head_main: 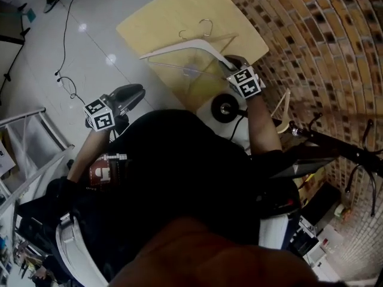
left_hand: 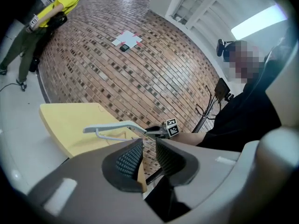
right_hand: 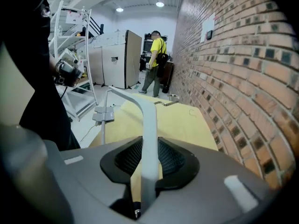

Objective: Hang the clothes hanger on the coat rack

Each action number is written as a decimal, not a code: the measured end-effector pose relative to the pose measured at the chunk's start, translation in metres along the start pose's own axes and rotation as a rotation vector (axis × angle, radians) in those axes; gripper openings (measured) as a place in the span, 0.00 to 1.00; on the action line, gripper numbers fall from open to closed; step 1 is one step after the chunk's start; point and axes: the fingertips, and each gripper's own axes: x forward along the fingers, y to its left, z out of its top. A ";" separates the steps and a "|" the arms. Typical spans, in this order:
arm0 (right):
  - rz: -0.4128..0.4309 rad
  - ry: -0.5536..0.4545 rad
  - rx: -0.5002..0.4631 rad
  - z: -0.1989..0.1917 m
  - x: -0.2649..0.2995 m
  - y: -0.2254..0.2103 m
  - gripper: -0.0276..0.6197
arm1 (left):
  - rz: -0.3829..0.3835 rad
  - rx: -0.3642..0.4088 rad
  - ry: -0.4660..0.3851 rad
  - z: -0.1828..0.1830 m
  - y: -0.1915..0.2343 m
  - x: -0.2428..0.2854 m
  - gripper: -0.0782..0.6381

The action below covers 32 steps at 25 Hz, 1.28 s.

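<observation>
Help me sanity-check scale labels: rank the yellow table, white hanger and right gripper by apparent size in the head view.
1. yellow table
2. white hanger, held nearer the camera
3. right gripper, nearest yet smallest

Right gripper [right_hand: 149, 157] jaws clamped on white hanger [right_hand: 148, 120], centre frame. Yellow table [right_hand: 187, 122] behind; brick wall [right_hand: 243, 78] at right.

The hanger [right_hand: 148, 120] is cut off inside the right tool [right_hand: 149, 149] — its hook too small to tell.
</observation>
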 end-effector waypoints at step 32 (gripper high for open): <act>-0.887 -0.153 0.166 -0.095 -0.477 0.113 0.22 | -0.665 0.282 0.284 -0.047 -0.211 0.161 0.22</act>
